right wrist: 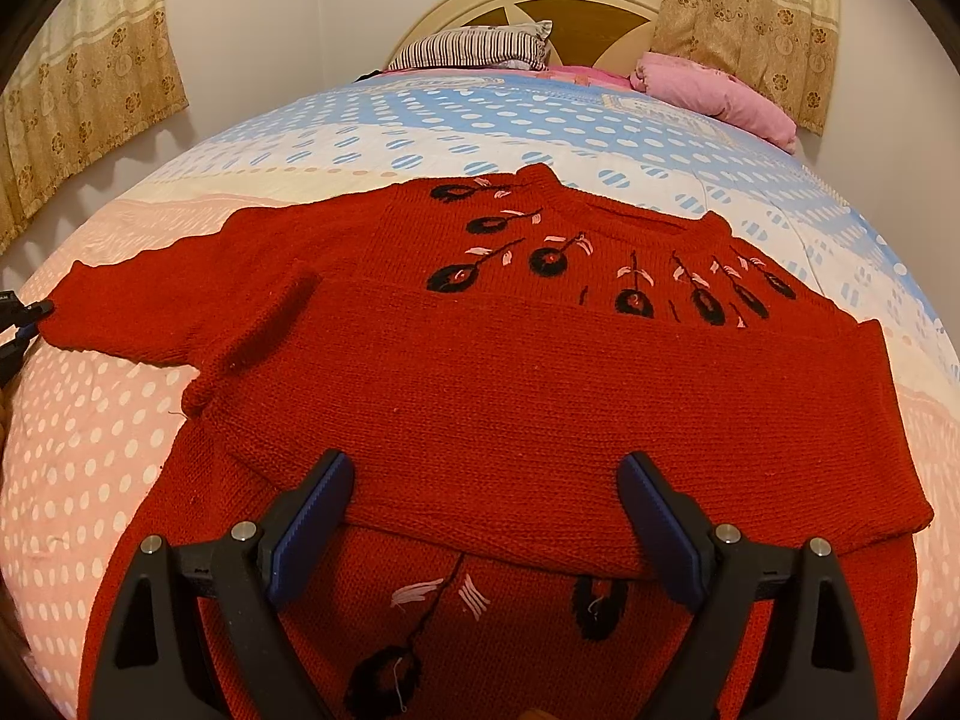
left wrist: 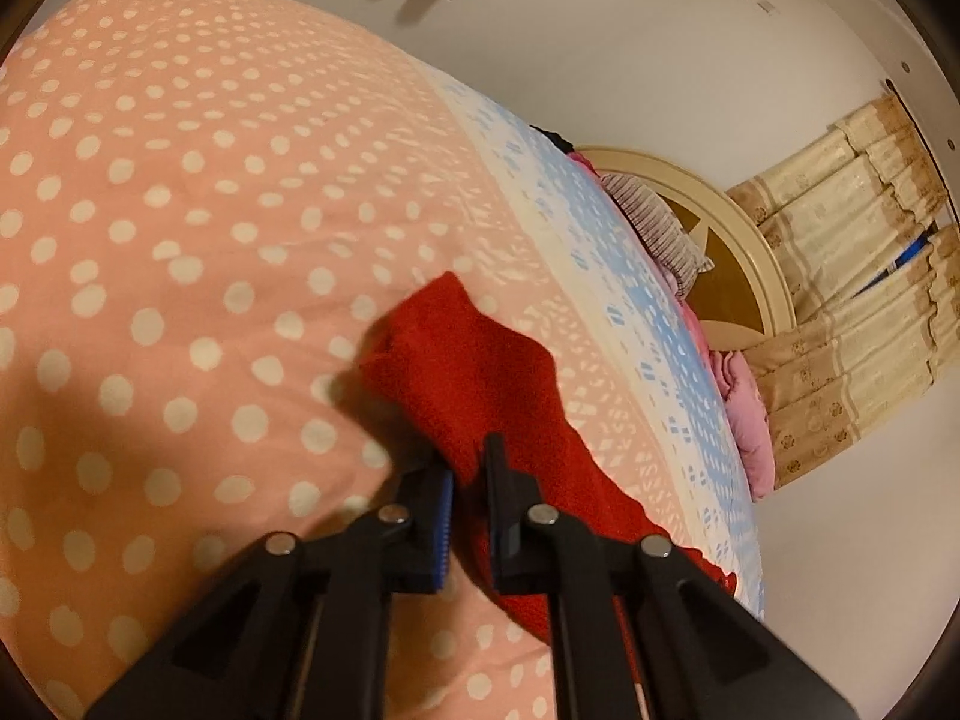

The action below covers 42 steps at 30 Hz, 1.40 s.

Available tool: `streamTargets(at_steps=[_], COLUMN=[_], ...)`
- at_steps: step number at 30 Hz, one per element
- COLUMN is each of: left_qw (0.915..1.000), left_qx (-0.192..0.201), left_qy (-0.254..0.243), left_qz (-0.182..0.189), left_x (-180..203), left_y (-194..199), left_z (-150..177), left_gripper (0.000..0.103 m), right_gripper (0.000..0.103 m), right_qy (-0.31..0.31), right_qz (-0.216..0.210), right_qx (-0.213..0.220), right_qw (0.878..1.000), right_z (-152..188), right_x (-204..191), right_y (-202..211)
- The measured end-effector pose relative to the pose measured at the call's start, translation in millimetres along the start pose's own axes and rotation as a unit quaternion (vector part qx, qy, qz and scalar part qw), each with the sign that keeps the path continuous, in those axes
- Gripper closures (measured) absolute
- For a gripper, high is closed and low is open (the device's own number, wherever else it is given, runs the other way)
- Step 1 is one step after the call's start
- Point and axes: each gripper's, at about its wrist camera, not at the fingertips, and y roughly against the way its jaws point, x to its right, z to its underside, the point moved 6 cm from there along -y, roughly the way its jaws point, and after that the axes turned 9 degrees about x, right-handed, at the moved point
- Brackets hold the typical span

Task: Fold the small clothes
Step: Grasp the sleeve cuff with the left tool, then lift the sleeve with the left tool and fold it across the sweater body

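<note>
A red knitted sweater (right wrist: pixel 540 390) with black and pink flower embroidery lies spread on the bed, its lower part folded up over the body. The left sleeve (right wrist: pixel 150 300) stretches out sideways. In the left wrist view my left gripper (left wrist: pixel 469 462) is shut on the end of that red sleeve (left wrist: pixel 468 372), with cloth pinched between the blue pads. The right wrist view shows the same left gripper (right wrist: pixel 24 312) at the sleeve cuff, at the far left edge. My right gripper (right wrist: pixel 486 468) hangs open over the folded lower part, holding nothing.
The bedspread (left wrist: pixel 180 240) is pink with white dots, turning blue and white toward the headboard (right wrist: pixel 600 6). A striped pillow (right wrist: pixel 480 48) and a pink quilt (right wrist: pixel 720 90) lie at the head end. Curtains (right wrist: pixel 90 90) hang on both sides.
</note>
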Motion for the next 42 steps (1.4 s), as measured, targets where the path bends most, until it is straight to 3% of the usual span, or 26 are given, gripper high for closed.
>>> streamTargets(at_steps=[5, 14, 17, 22, 28, 42], left_qw=[0.9993, 0.9955, 0.9931, 0.9864, 0.9818, 0.9675], left_qx=[-0.006, 0.016, 0.015, 0.019, 0.007, 0.009], left_qy=[-0.037, -0.083, -0.099, -0.127, -0.141, -0.181], left_qz=[0.002, 0.042, 0.061, 0.102, 0.127, 0.177], left_x=[16, 64, 85, 129, 176, 273], left_y=[7, 30, 39, 57, 58, 70], left_z=[-3, -19, -19, -18, -9, 19], left_gripper=[0.097, 0.098, 0.098, 0.098, 0.098, 0.098], right_gripper=[0.012, 0.012, 0.012, 0.012, 0.011, 0.011], right_qy=[-0.008, -0.015, -0.034, -0.079, -0.072, -0.072], right_qz=[-0.004, -0.009, -0.028, -0.036, -0.031, -0.042], right_qx=[-0.001, -0.001, 0.004, 0.033, 0.054, 0.052], right_qw=[1.0, 1.0, 0.999, 0.996, 0.995, 0.995], right_z=[0, 0, -3, -15, -23, 17], right_x=[1, 1, 5, 25, 41, 62], right_y=[-2, -3, 1, 29, 72, 121])
